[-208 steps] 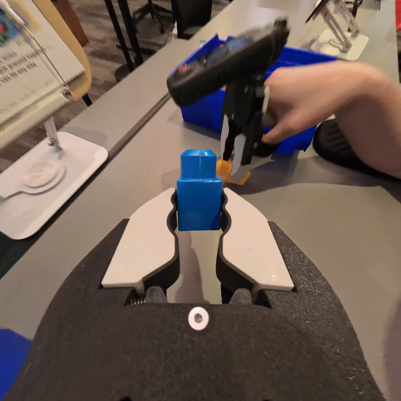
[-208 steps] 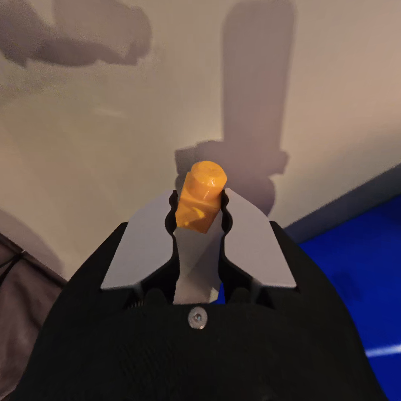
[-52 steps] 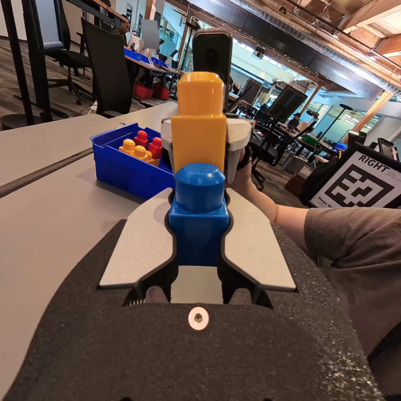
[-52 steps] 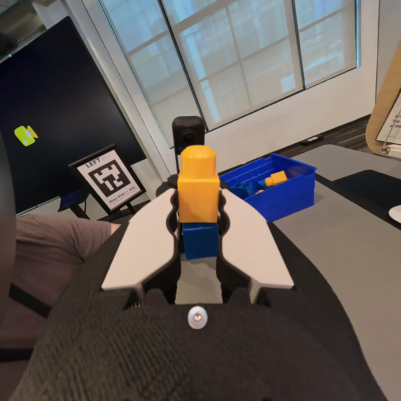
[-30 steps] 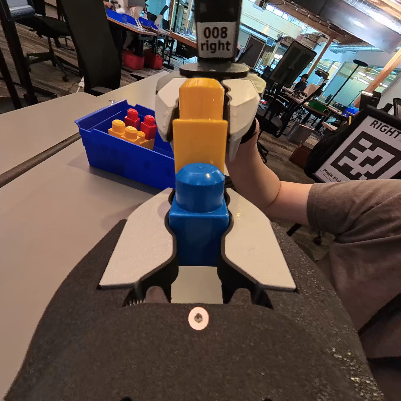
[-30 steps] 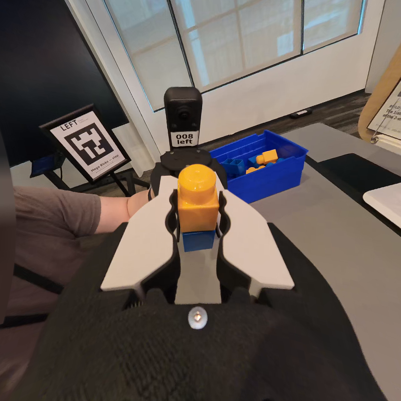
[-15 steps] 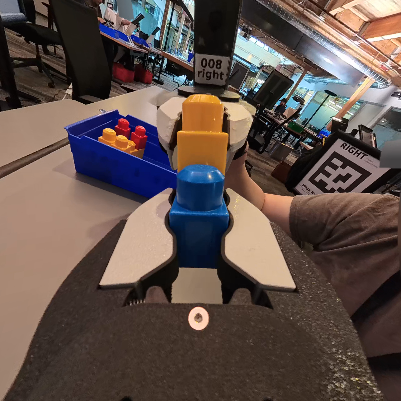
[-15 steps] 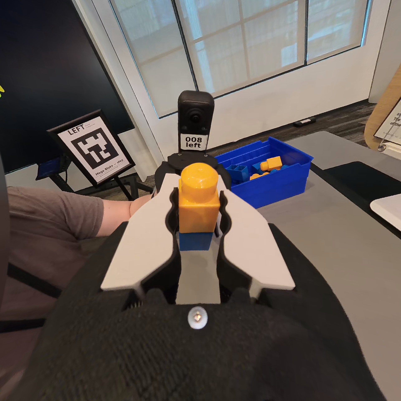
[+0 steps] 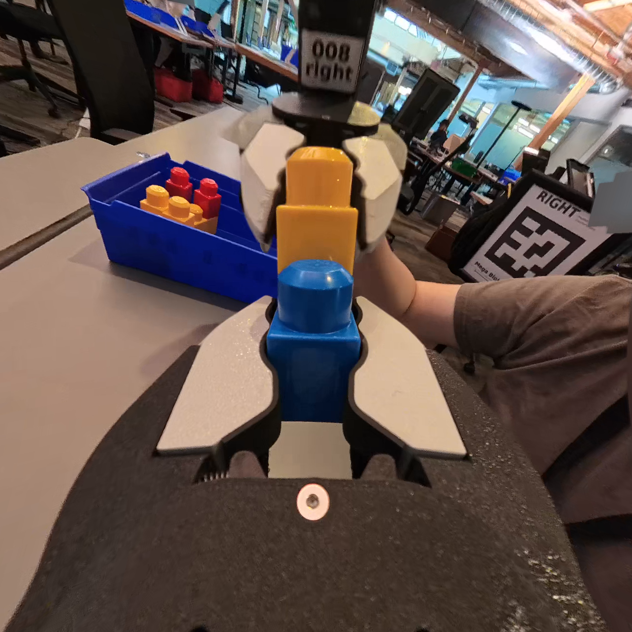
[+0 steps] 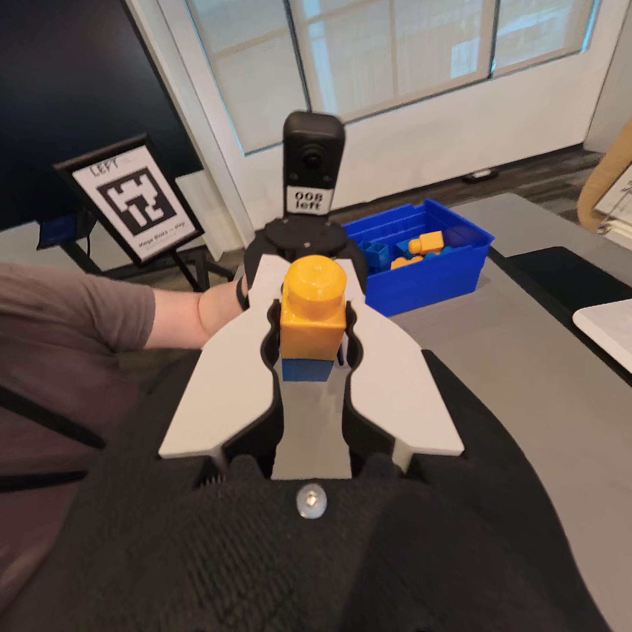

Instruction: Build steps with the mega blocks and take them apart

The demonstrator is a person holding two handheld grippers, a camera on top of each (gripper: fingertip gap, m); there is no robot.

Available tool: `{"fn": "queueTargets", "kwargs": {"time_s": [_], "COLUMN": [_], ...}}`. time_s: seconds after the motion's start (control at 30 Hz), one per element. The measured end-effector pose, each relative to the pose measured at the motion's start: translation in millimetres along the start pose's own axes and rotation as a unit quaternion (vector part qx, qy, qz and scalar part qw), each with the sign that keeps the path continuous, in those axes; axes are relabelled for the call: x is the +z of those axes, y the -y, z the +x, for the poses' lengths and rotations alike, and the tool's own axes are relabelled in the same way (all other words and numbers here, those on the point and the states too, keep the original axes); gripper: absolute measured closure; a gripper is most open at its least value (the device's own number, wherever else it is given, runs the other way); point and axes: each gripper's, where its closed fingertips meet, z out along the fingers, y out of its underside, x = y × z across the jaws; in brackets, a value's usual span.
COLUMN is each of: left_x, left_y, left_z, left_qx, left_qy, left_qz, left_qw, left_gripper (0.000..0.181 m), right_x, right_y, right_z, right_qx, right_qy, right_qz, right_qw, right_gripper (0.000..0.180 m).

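Two blocks meet: blue block (image 9: 313,355) and yellow block (image 10: 312,321) each clamped between fingers

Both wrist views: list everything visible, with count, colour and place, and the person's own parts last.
blue block: one, blue, in the left claw, held above the table.
yellow block: one, yellow, in the right claw, just above the blue block.
bin: one, blue, on the table beyond the claws.
bin blocks: several, yellow and red in the left view, yellow and blue in the right view, inside the bin.
table: one, grey, below the claws.
signs: two, black-and-white patterns, standing beside the table.
left claw: one, white fingers, shut on the blue block.
right claw: one, white fingers, shut on the yellow block.
forearms: two, bare below brown sleeves.
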Motion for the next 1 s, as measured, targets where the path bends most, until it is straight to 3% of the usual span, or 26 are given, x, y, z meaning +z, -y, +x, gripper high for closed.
{"fn": "queueTargets", "kwargs": {"time_s": [0.1, 0.23, 0.33, 0.43, 0.53, 0.7, 0.93, 1.0], "left_x": [3.0, 5.9, 5.3, -2.7, -8.0, -5.9, 0.7, 1.7], "left_y": [-7.1, -10.1, -1.3, 2.9, 6.2, 1.5, -11.1, -11.4], "left_z": [0.9, 2.1, 8.0, 10.2, 14.7, 17.0, 23.6, 23.8], "left_qx": [0.022, 0.03, 0.031, 0.067, 0.072, 0.07, 0.065, 0.064], "left_qy": [0.006, 0.004, -0.001, 0.019, 0.015, 0.005, -0.011, -0.013], "left_qz": [-0.024, -0.03, -0.012, -0.017, -0.017, -0.031, -0.069, -0.067], "left_qw": [0.999, 0.999, 0.999, 0.997, 0.997, 0.997, 0.995, 0.996], "left_gripper": [0.14, 0.139, 0.106, 0.112, 0.113, 0.117, 0.118, 0.118], "right_x": [-5.1, -7.1, -20.7, -76.4, -166.3, -279.6, -300.0, -305.0], "right_y": [-4.5, -16.3, -12.6, 7.5, 18.2, -50.4, -141.5, -161.8], "right_z": [1.3, -5.9, -4.2, -5.5, 9.2, 61.0, 128.3, 137.5], "right_qx": [-0.01, -0.011, -0.039, -0.084, -0.115, -0.083, 0.014, 0.026], "right_qy": [-0.021, -0.003, -0.045, -0.111, -0.235, -0.364, -0.358, -0.366], "right_qz": [-0.032, -0.079, -0.104, -0.102, -0.088, -0.179, -0.281, -0.33], "right_qw": [0.999, 0.997, 0.993, 0.985, 0.961, 0.91, 0.89, 0.87], "right_gripper": [0.122, 0.143, 0.143, 0.143, 0.143, 0.143, 0.143, 0.143]}}
